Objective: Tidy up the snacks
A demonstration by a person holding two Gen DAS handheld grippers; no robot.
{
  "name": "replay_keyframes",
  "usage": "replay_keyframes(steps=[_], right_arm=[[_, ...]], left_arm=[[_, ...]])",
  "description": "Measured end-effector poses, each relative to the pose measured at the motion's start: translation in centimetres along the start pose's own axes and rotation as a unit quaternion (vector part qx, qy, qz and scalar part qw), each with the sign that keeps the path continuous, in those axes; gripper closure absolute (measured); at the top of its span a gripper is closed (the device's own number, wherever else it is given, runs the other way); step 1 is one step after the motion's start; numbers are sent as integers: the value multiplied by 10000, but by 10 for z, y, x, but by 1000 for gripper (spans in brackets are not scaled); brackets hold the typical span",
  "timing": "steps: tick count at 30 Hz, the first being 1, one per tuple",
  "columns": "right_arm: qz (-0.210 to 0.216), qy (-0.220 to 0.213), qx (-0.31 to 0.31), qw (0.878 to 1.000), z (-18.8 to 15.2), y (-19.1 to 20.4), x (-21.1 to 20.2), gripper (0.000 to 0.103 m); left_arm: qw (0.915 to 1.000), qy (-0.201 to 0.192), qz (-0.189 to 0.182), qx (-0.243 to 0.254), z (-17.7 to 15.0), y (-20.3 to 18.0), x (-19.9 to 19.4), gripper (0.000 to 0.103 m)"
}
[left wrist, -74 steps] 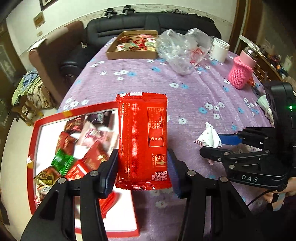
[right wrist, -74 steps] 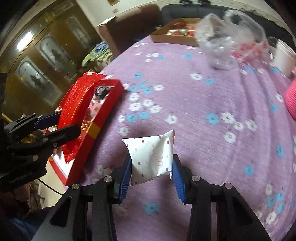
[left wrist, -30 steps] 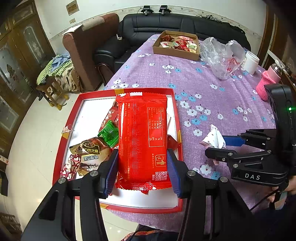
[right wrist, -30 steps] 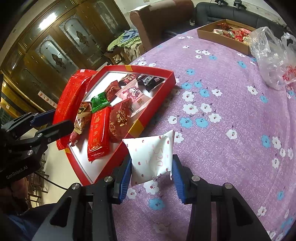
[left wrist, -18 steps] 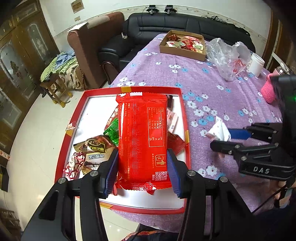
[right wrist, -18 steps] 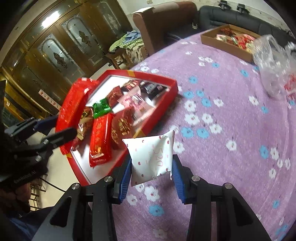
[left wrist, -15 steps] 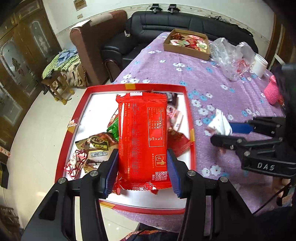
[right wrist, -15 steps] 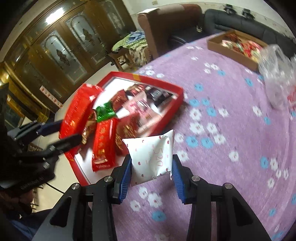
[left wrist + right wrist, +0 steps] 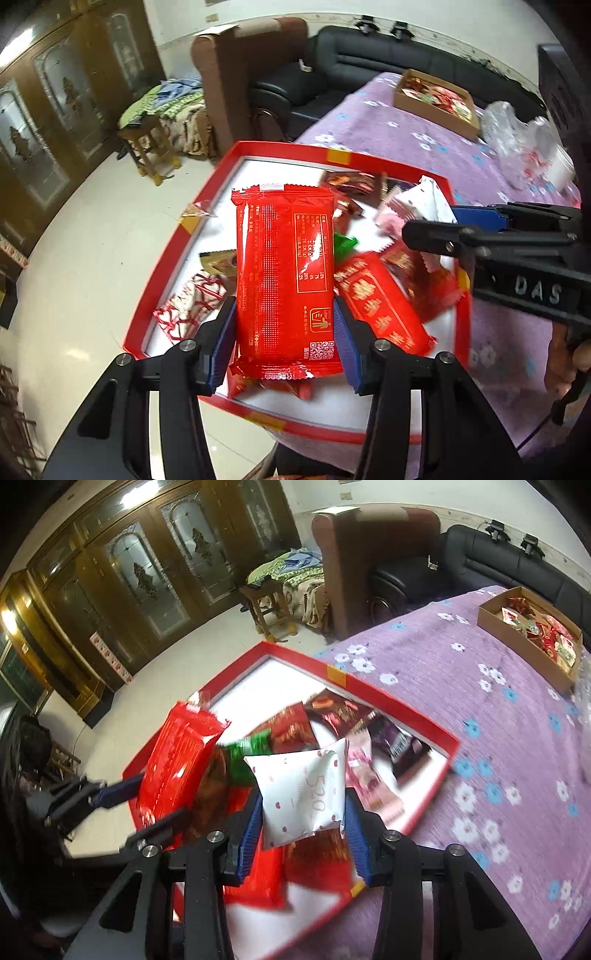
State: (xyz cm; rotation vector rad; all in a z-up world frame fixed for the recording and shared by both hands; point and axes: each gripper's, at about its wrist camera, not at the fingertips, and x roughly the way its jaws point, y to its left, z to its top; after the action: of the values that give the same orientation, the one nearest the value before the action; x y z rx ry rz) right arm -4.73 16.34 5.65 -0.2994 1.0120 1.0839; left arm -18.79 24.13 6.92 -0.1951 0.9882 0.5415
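Observation:
My left gripper [image 9: 284, 308] is shut on a long red snack packet [image 9: 284, 258], held over the red-rimmed tray [image 9: 177, 251] of mixed wrapped snacks. My right gripper [image 9: 303, 806] has a white packet with red dots [image 9: 303, 790] between its blue pads, above the tray's near side [image 9: 388, 701]. Its jaws are opening, and the pads still touch the packet. In the left wrist view the right gripper [image 9: 432, 221] comes in from the right with the white packet [image 9: 424, 195]. In the right wrist view the left gripper [image 9: 147, 805] shows at the left, holding the red packet [image 9: 173, 760].
The tray sits at the corner of a table with a purple flowered cloth [image 9: 461, 686]. A cardboard box of snacks [image 9: 436, 99] and a clear plastic bag [image 9: 513, 140] lie further back. A brown armchair [image 9: 251, 66], a black sofa and a wooden stool stand beyond the table.
Both grippers have moved over the red tray. The right one carried the white packet from above the purple cloth to above the snacks, and its pads stand slightly wider.

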Motion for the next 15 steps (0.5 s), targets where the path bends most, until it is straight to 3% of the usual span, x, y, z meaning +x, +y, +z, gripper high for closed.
replay_keyframes(steps=[5, 9, 15], right_arm=[[17, 183, 221, 9996, 14, -4, 14, 48], [118, 138, 107, 9998, 4, -2, 1, 48], [328, 47, 173, 9993, -24, -4, -23, 48]], left_arm=[[9996, -79, 253, -40, 2, 2, -2, 47], [9989, -248, 399, -88, -4, -1, -19, 27], [9976, -355, 543, -253, -10, -7, -46, 25]])
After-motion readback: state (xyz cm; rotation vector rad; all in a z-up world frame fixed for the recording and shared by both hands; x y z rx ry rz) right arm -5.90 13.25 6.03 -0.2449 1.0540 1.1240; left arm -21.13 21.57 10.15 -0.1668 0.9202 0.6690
